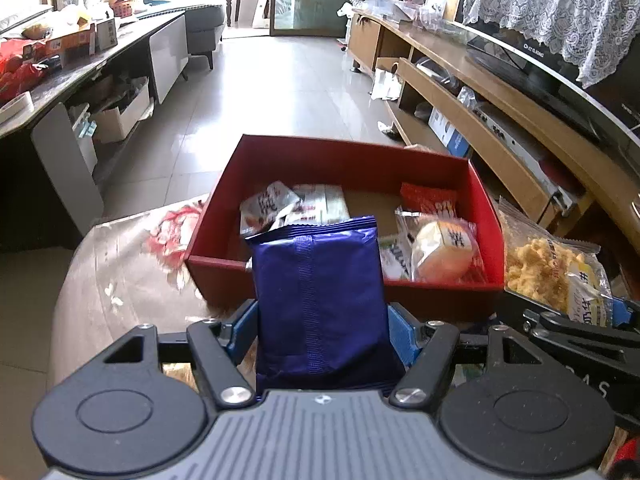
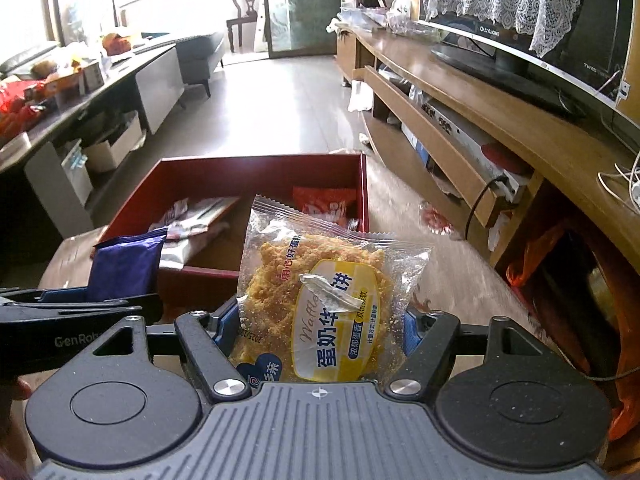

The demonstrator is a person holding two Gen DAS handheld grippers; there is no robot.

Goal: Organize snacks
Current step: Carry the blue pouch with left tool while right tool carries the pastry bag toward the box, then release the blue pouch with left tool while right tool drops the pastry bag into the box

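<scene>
My left gripper (image 1: 322,330) is shut on a dark blue snack packet (image 1: 320,296), held upright just in front of the near wall of a red box (image 1: 344,284). My right gripper (image 2: 316,326) is shut on a clear waffle-cake packet (image 2: 320,292) with a yellow label, held before the box's near right corner (image 2: 362,216). The box holds several snacks: a silver-white packet (image 1: 268,206), a red packet (image 1: 430,202) and a wrapped bun (image 1: 444,252). The waffle packet also shows in the left wrist view (image 1: 552,276), and the blue packet in the right wrist view (image 2: 126,266).
The box sits on a low table with a floral cloth (image 1: 132,264). A wooden TV stand (image 2: 460,120) with a television runs along the right. A cluttered grey counter (image 1: 80,76) stands on the left. Tiled floor (image 1: 272,88) lies beyond the table.
</scene>
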